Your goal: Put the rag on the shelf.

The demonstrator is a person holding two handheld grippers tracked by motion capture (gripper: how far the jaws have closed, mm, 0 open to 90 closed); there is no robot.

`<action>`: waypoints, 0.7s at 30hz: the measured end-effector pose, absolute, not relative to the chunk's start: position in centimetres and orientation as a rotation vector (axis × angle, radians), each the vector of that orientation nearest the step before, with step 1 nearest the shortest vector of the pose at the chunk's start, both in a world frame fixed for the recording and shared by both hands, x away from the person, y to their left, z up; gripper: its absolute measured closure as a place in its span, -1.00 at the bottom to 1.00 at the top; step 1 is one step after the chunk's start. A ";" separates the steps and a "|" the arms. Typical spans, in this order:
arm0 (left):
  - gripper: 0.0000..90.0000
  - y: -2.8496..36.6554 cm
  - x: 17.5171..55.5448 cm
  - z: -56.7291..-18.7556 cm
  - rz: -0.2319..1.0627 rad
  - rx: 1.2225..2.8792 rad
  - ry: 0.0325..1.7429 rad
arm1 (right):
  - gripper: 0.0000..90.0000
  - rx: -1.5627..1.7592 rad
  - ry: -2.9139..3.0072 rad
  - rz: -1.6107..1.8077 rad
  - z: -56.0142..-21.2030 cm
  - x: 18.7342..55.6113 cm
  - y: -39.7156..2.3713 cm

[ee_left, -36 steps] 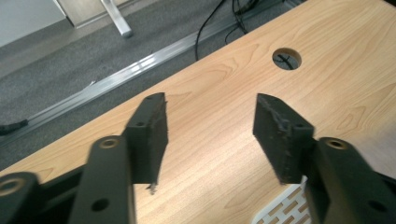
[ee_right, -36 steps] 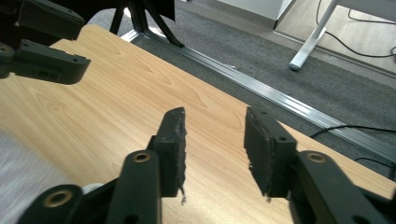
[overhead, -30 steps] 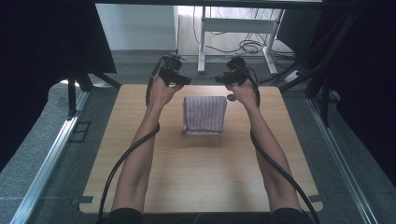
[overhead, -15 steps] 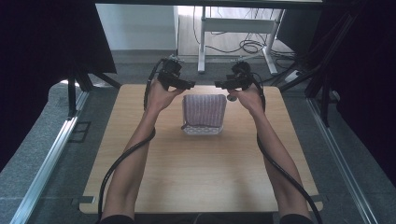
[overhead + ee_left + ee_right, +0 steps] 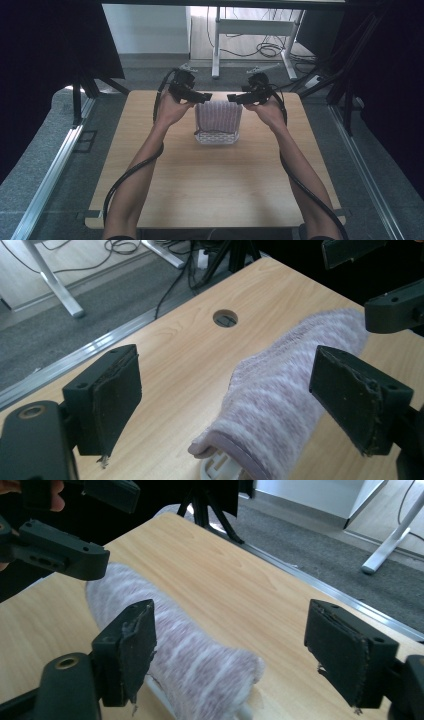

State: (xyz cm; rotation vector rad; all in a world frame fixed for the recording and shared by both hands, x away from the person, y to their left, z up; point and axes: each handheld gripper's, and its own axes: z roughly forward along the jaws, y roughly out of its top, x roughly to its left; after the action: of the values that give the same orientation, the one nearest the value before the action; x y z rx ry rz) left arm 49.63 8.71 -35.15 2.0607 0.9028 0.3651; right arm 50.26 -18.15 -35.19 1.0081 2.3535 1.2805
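Observation:
A pale purple striped fluffy cloth point(image 5: 218, 116) lies draped over a white plastic object point(image 5: 216, 138) whose rim shows at its near edge, at the far middle of the wooden table point(image 5: 215, 185). My left gripper point(image 5: 202, 96) hovers at the cloth's far left corner and my right gripper point(image 5: 235, 98) at its far right corner, tips facing each other. Both have just been opening. In the left gripper view my left gripper point(image 5: 225, 395) stands open, its pads off the cloth point(image 5: 285, 405). In the right gripper view my right gripper point(image 5: 235, 652) is open above the cloth point(image 5: 190, 655).
A round cable hole point(image 5: 225, 318) sits in the table near its far edge. Beyond the table are grey floor, a metal rail point(image 5: 55, 165), a white desk frame point(image 5: 250, 30) with cables, and dark tripod legs point(image 5: 345, 85) on both sides.
Both grippers' jaws have opened wider and let go of the cloth's far edge. The hands drifted slightly toward the table's far edge. The white rim now shows under the cloth's near edge.

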 end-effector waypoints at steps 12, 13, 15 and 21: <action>-0.74 10.3 46.8 -35.2 0.366 2.028 0.870 | -0.68 0.958 2.380 1.289 -35.8 47.6 -18.5; -0.74 10.4 46.5 -35.4 0.368 2.027 0.867 | -0.68 0.958 2.381 1.282 -35.9 47.4 -18.5; -0.74 10.7 45.9 -35.6 0.374 2.020 0.863 | -0.68 0.955 2.382 1.279 -36.1 46.9 -18.6; -0.74 11.6 44.2 -36.6 0.373 2.004 0.846 | -0.70 0.943 2.396 1.266 -36.8 45.5 -19.0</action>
State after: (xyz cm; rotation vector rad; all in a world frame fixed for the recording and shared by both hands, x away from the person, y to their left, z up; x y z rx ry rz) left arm 44.22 11.62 -36.57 2.0043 0.8463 0.3727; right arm 45.51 -18.97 -36.79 0.9430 2.3961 1.2662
